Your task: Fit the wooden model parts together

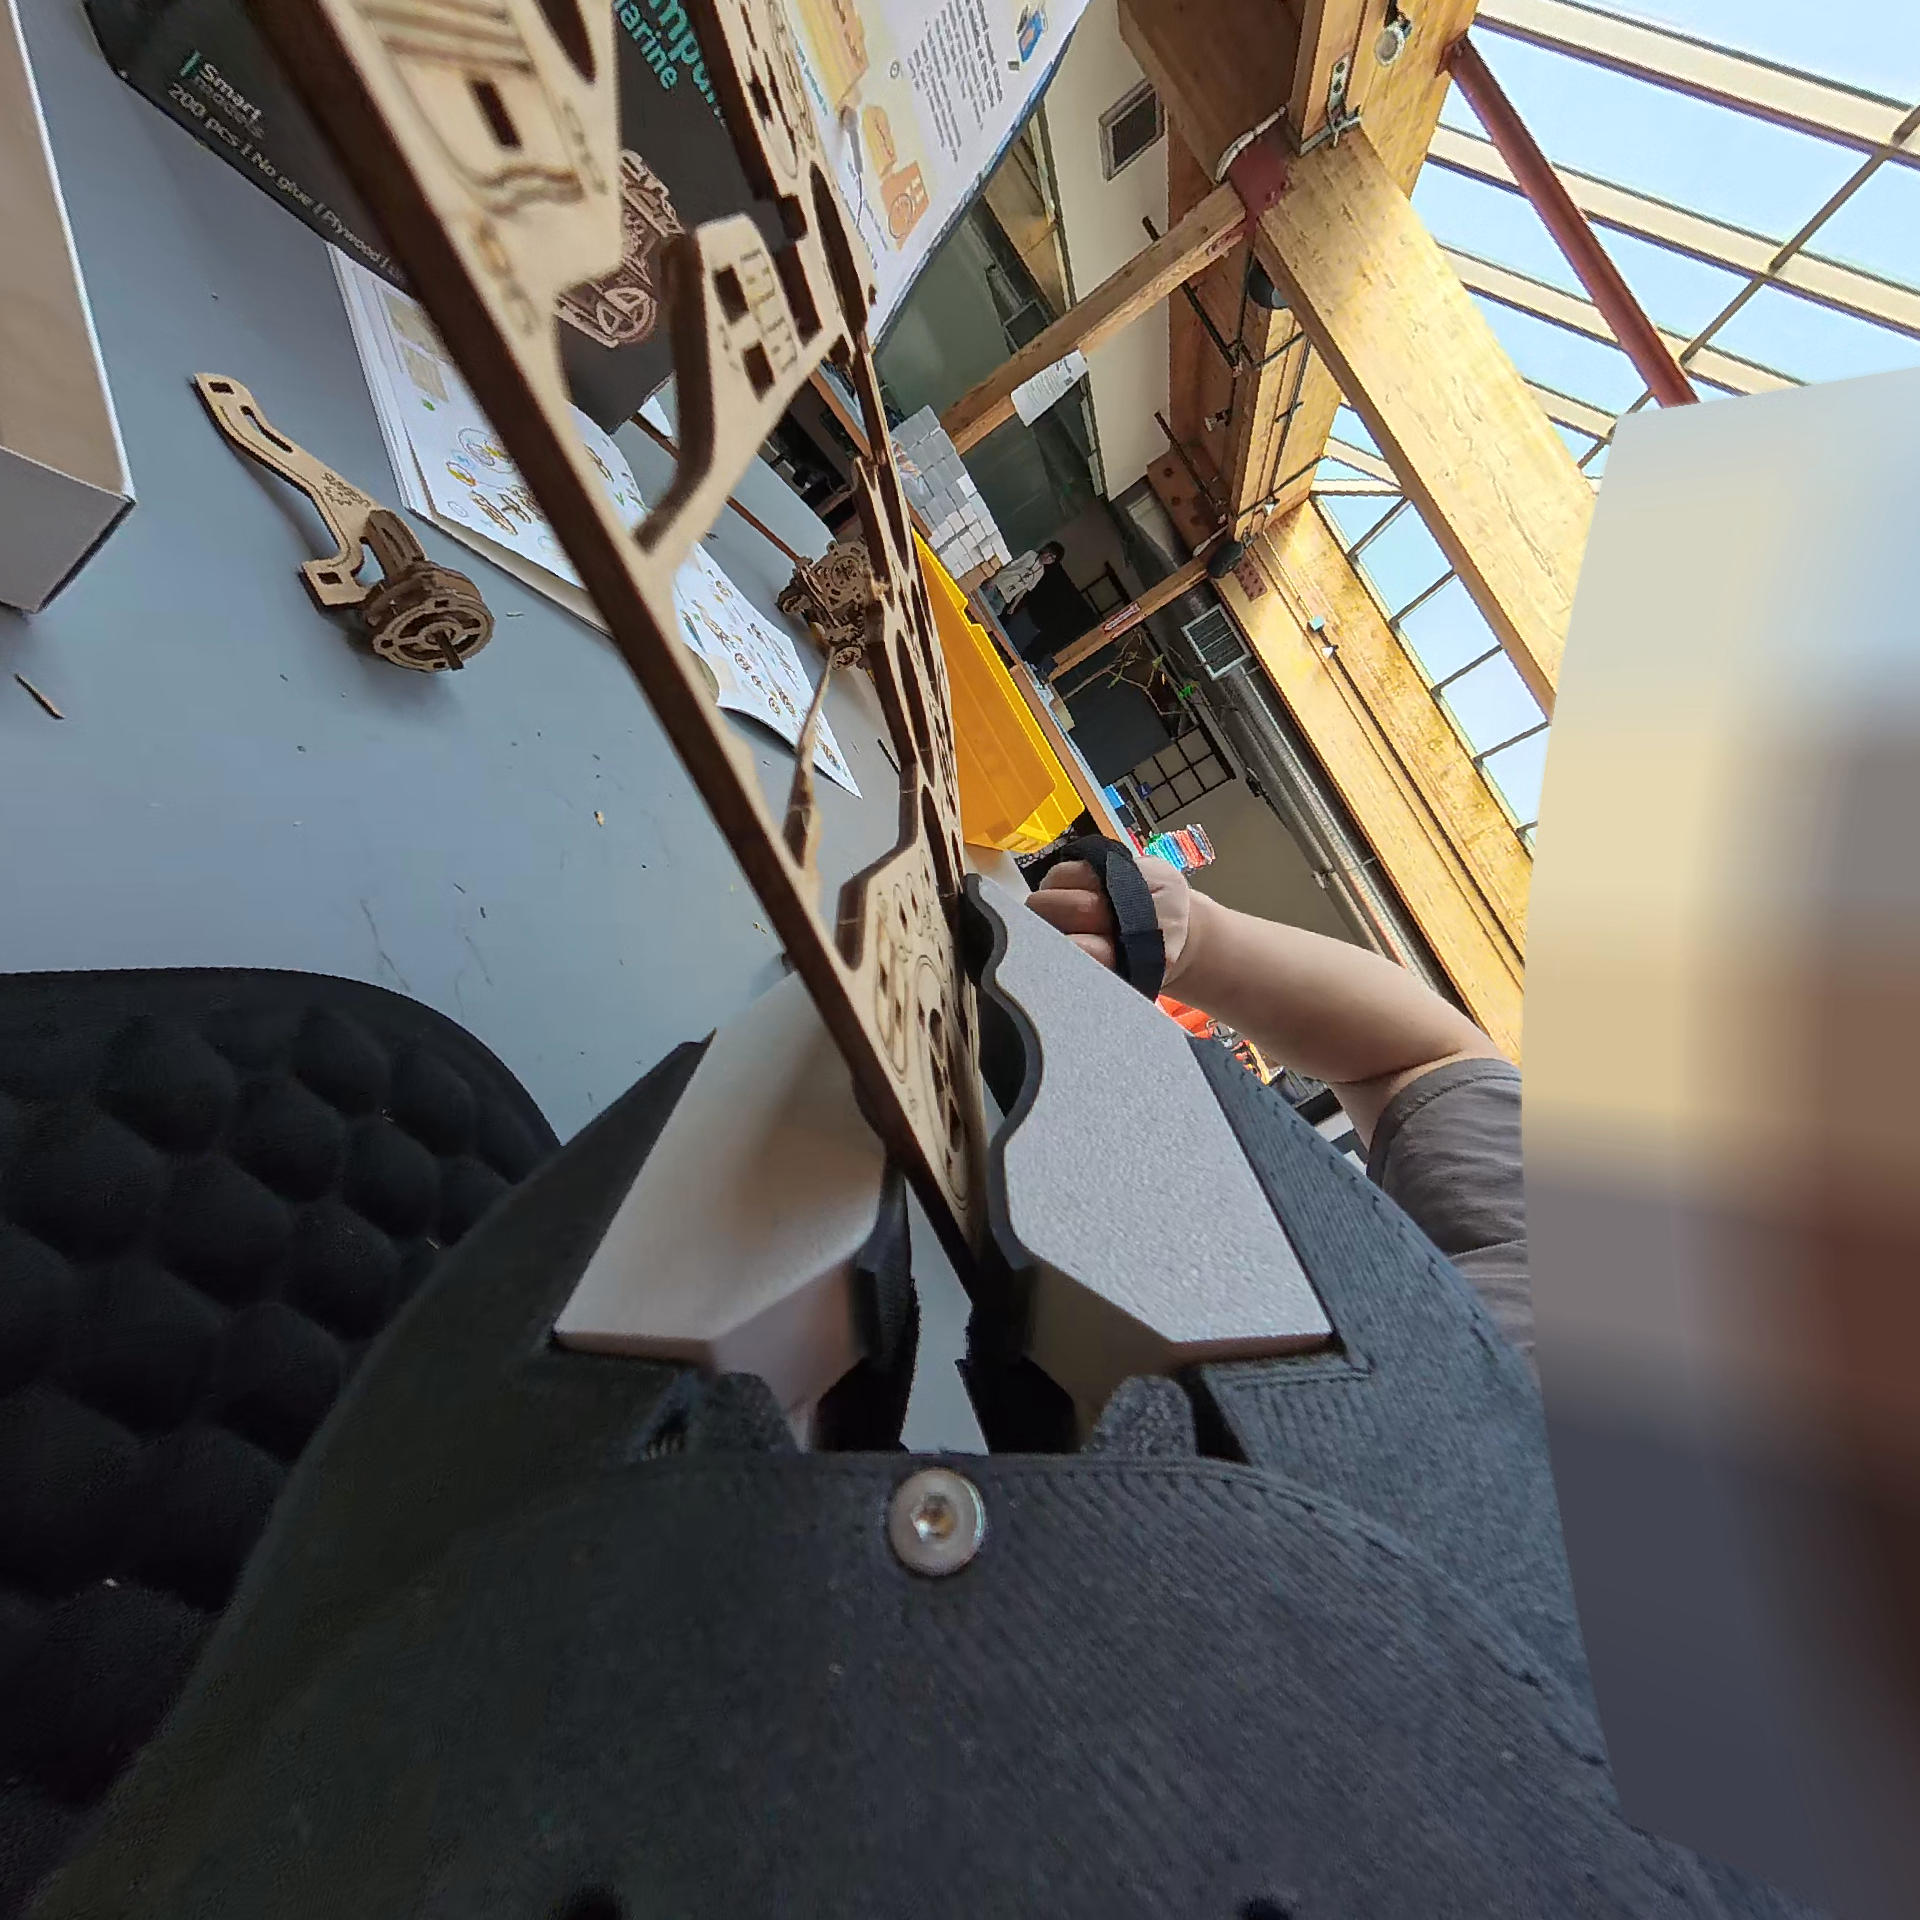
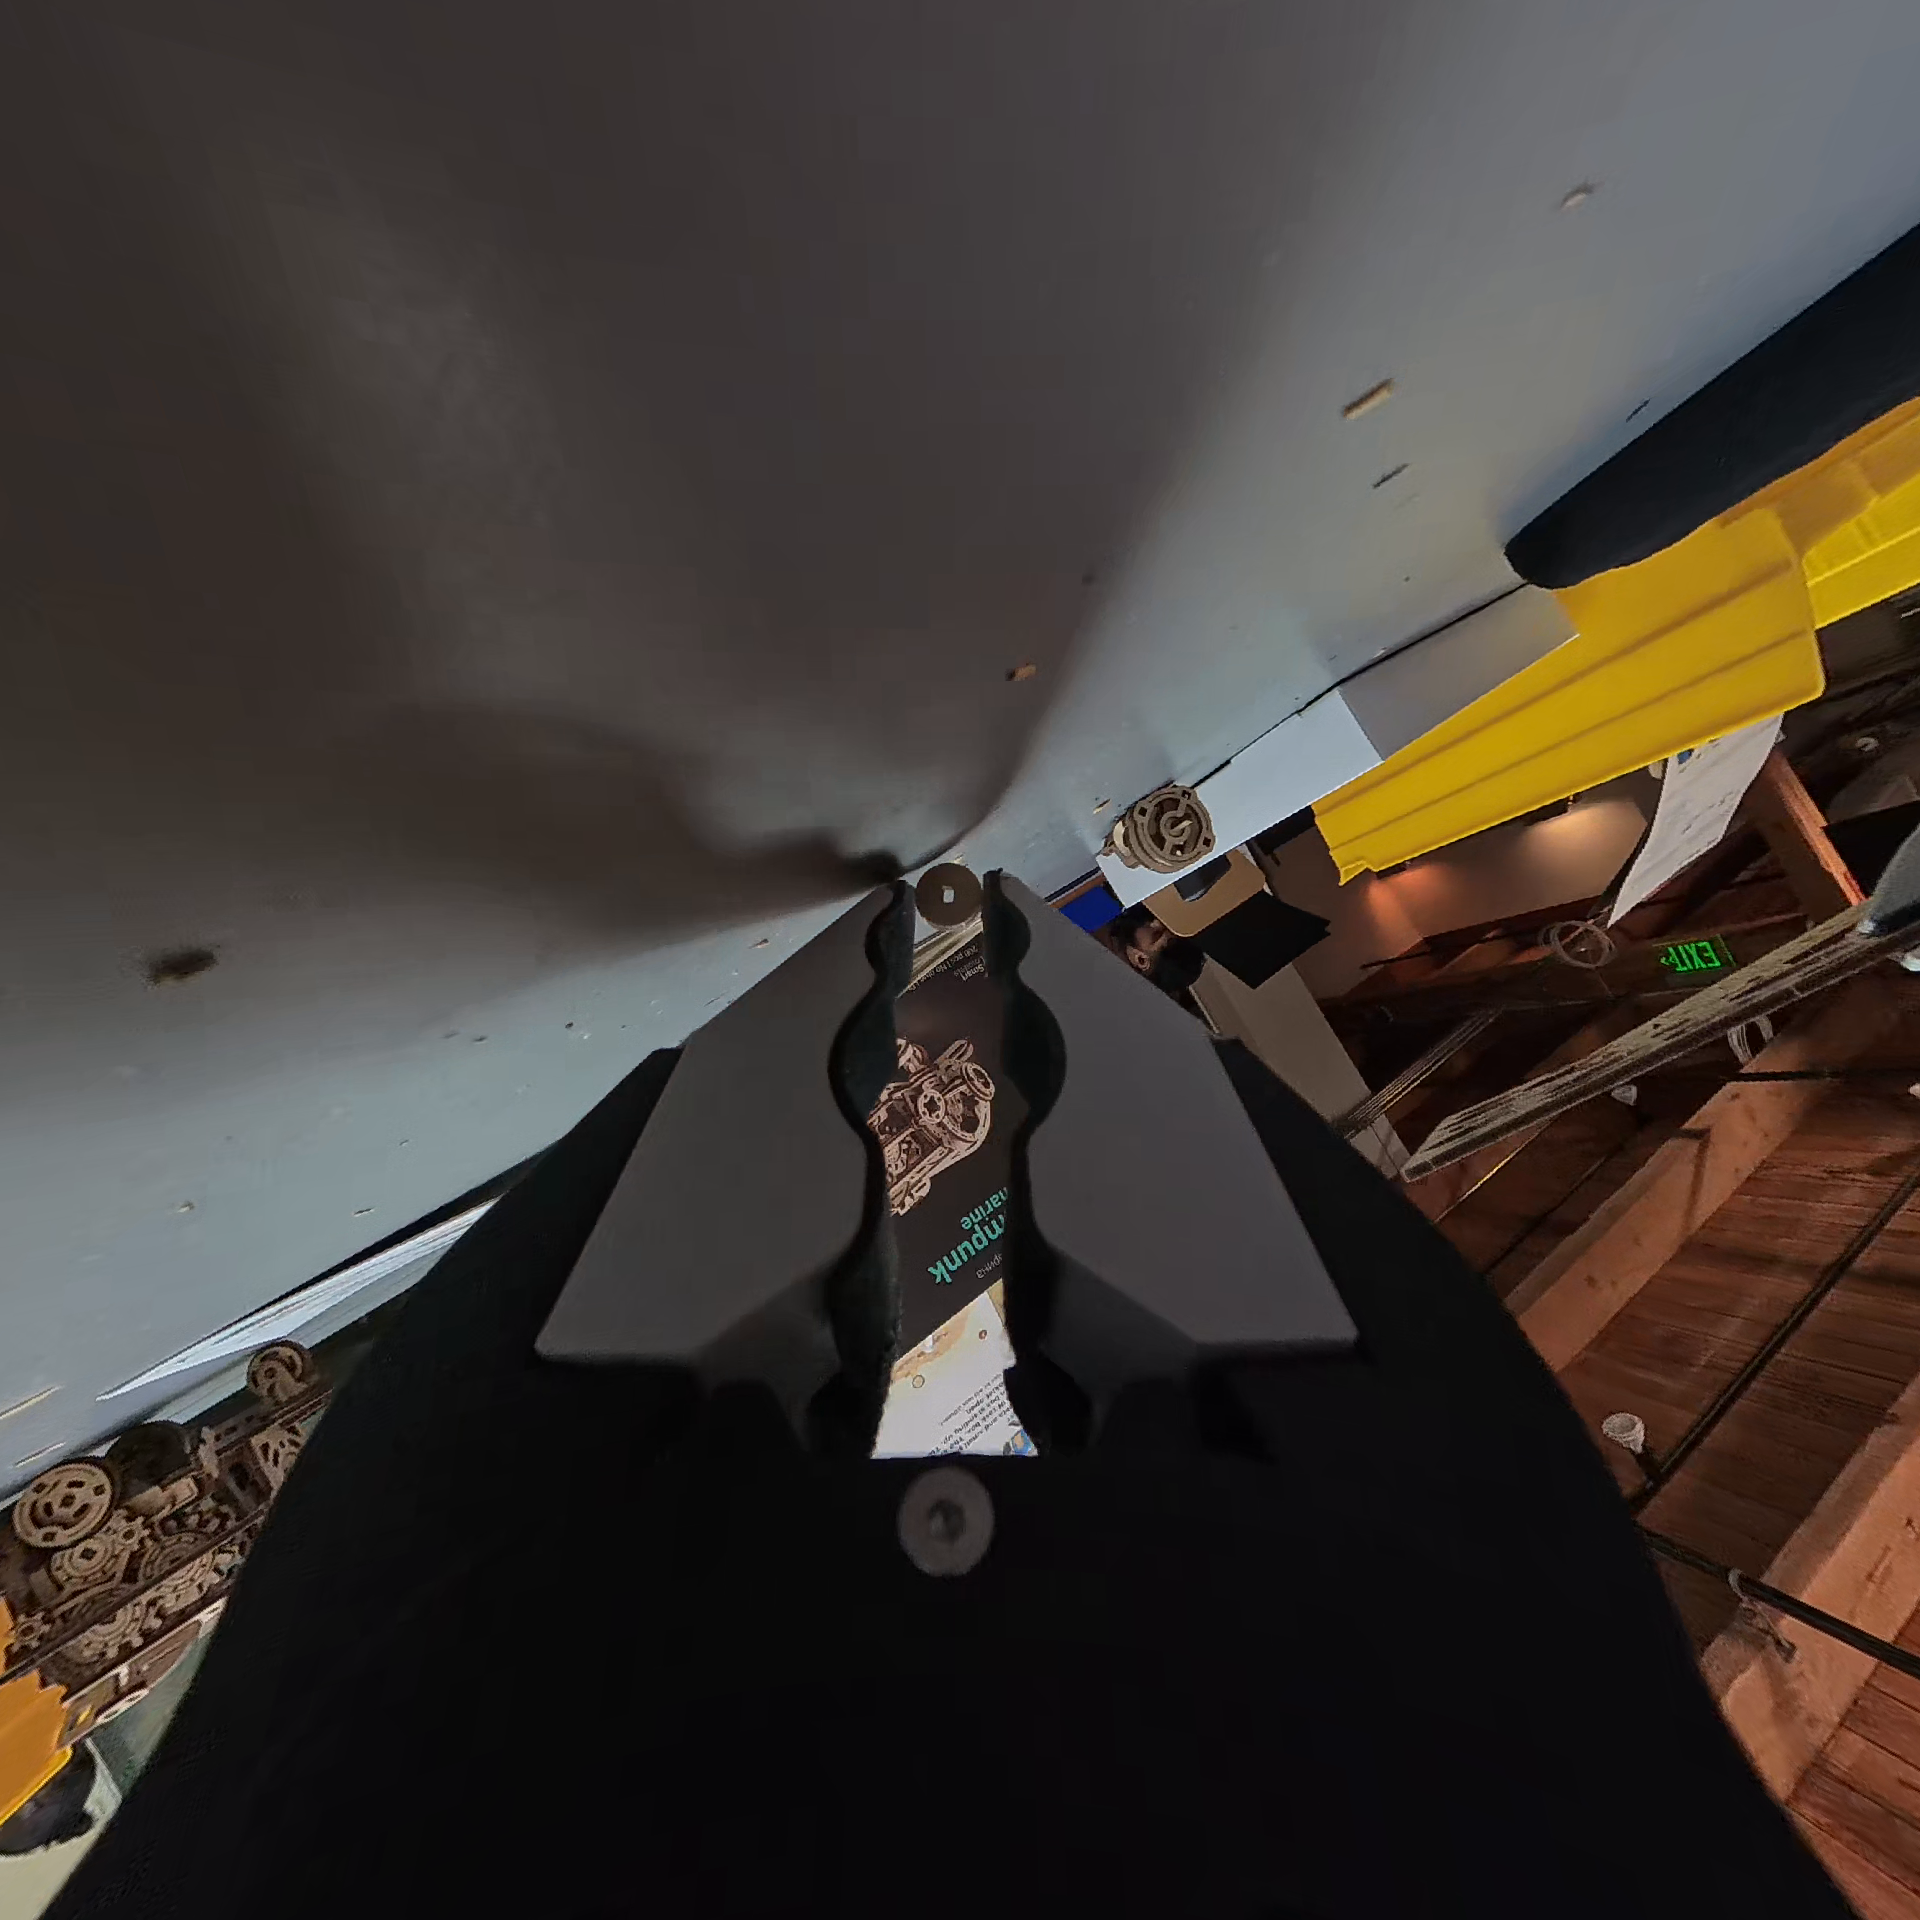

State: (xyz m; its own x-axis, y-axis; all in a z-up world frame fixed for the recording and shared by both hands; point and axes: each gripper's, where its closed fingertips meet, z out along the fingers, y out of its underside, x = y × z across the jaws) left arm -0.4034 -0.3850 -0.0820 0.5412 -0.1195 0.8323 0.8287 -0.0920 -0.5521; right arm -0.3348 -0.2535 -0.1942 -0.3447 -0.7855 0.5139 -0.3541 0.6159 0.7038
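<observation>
My left gripper [image 1: 904, 997] is shut on the lower edge of a laser-cut wooden parts sheet [image 1: 623, 343] and holds it upright above the grey table [image 1: 312, 831]. A wooden lever with a wheel hub [image 1: 395, 582] lies on the table to the left. A second wooden assembly [image 1: 842, 603] stands behind the sheet. My right gripper [image 2: 948, 899] is at the table surface [image 2: 623, 416], its tips closed on a small round wooden disc [image 2: 948, 891] with a centre hole. A small wooden gear hub [image 2: 1164, 826] sits just right of it.
An instruction booklet [image 1: 468, 468] and a dark kit box [image 1: 270, 135] lie behind the sheet. A yellow bin [image 1: 997, 748] stands at the far edge, also in the right wrist view [image 2: 1662, 665]. A white box [image 1: 52, 416] is at the left. The person's hand [image 1: 1122, 914] holds the other gripper. A built wooden model [image 2: 104, 1538] stands on the table. There is about 20 cm between the tips of the two grippers.
</observation>
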